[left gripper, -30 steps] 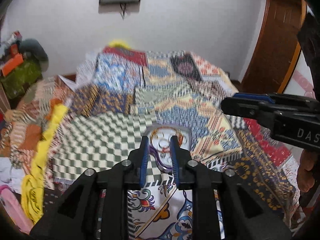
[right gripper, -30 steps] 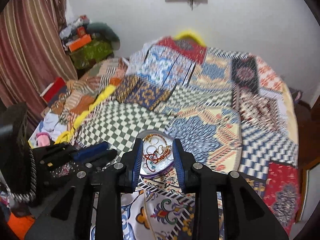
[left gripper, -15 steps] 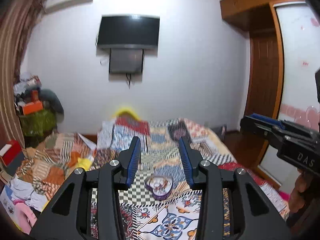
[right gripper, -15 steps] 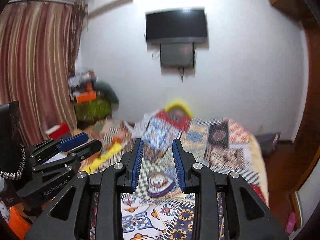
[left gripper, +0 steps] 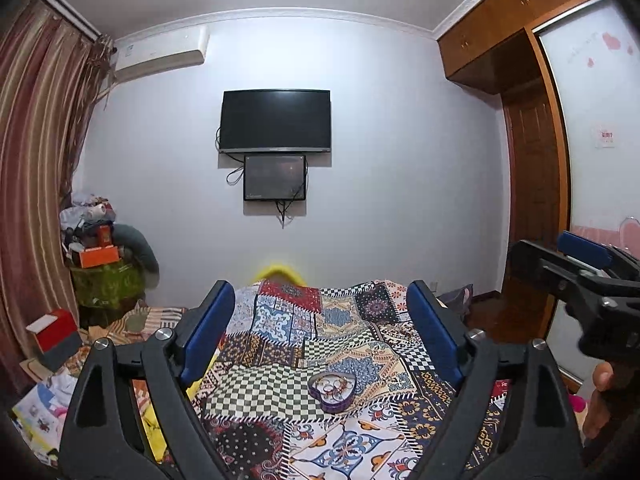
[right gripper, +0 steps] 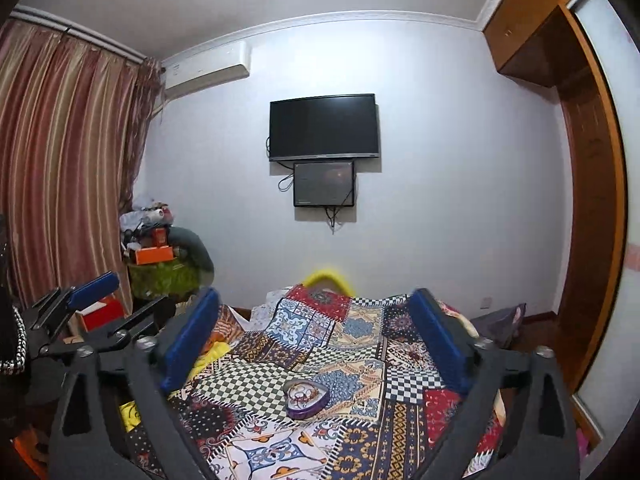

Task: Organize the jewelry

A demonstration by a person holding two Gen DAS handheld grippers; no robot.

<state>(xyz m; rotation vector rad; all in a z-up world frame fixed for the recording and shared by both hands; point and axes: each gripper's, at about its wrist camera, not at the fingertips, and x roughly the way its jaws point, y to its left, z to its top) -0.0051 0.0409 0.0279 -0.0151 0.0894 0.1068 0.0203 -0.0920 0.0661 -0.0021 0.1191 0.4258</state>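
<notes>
Left wrist view: left tongs (left gripper: 320, 332) have just spread wide, empty; right tongs (right gripper: 316, 344) likewise. Heart-shaped jewelry dish (left gripper: 333, 392) sits on the bed (left gripper: 280, 384), below and ahead. Descend slowly, straddling one piece.

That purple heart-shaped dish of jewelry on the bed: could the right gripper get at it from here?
Probably yes: the right gripper is open and the purple heart-shaped dish lies uncovered on the patchwork bedspread.

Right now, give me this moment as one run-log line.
left gripper: open, empty | right gripper: open, empty | heart-shaped jewelry box: on patchwork bedspread, lid off, jewelry inside
</notes>
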